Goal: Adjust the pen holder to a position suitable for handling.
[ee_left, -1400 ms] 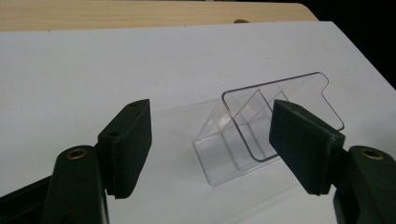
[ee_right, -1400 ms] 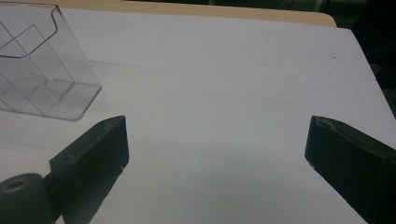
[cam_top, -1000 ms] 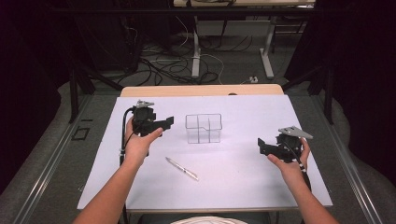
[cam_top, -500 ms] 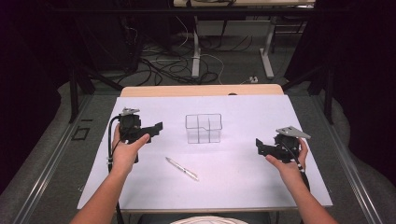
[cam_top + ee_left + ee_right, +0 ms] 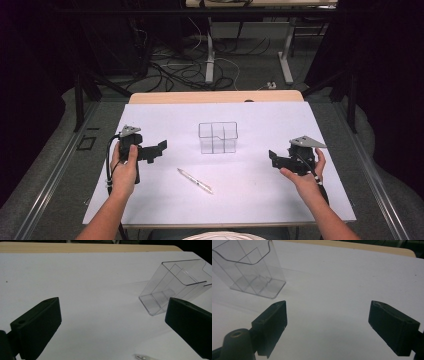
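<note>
Lying aslant on the white table [image 5: 150, 200], slim silver pen [image 5: 195, 181]: right of and nearer the left tongs [image 5: 161, 147]; both tongs, right tongs [image 5: 271, 156] included, released, empty.

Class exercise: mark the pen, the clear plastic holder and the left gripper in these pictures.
pen [image 5: 195, 180]: high view, middle of its barrel.
clear plastic holder [image 5: 218, 137]: high view, its front wall.
left gripper [image 5: 159, 148]: high view, at its jaw tips, open with nothing between them.

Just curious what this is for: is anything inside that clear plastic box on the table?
No. The clear box looks empty; through its walls show only its inner dividers and the white table cover. The pen lies outside it, nearer the person.
</note>
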The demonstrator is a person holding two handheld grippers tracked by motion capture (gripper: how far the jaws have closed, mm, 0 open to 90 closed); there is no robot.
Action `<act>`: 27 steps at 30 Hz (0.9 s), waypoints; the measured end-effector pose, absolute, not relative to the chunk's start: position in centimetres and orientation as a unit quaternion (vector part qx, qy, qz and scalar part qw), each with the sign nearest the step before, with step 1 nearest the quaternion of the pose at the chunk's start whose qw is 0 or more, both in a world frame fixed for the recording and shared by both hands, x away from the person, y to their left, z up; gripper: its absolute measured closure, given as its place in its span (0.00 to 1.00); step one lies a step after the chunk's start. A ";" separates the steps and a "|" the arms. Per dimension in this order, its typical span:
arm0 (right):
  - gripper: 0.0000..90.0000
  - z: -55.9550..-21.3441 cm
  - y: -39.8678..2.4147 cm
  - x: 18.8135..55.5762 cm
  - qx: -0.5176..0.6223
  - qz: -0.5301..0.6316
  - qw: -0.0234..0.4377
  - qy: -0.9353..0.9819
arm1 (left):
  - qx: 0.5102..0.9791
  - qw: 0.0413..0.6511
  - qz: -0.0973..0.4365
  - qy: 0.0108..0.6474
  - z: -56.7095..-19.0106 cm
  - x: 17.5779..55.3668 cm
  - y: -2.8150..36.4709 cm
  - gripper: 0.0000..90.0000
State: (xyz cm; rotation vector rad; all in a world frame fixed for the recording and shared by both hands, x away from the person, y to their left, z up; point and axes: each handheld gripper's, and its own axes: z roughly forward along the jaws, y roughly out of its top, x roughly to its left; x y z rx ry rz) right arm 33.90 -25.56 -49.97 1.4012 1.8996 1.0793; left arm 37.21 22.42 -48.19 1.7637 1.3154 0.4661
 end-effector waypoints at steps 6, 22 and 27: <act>0.20 -49.8 -24.0 33.9 0.494 0.405 0.250 0.728 | 0.713 0.429 0.204 0.515 -48.6 37.0 22.5 0.02; 0.22 -49.5 -19.0 35.1 0.443 0.396 0.194 0.781 | 0.719 0.435 0.200 0.503 -49.4 36.8 22.2 0.02; 0.21 -49.5 -17.0 35.4 0.435 0.396 0.175 0.789 | 0.722 0.435 0.201 0.499 -49.5 36.9 22.1 0.02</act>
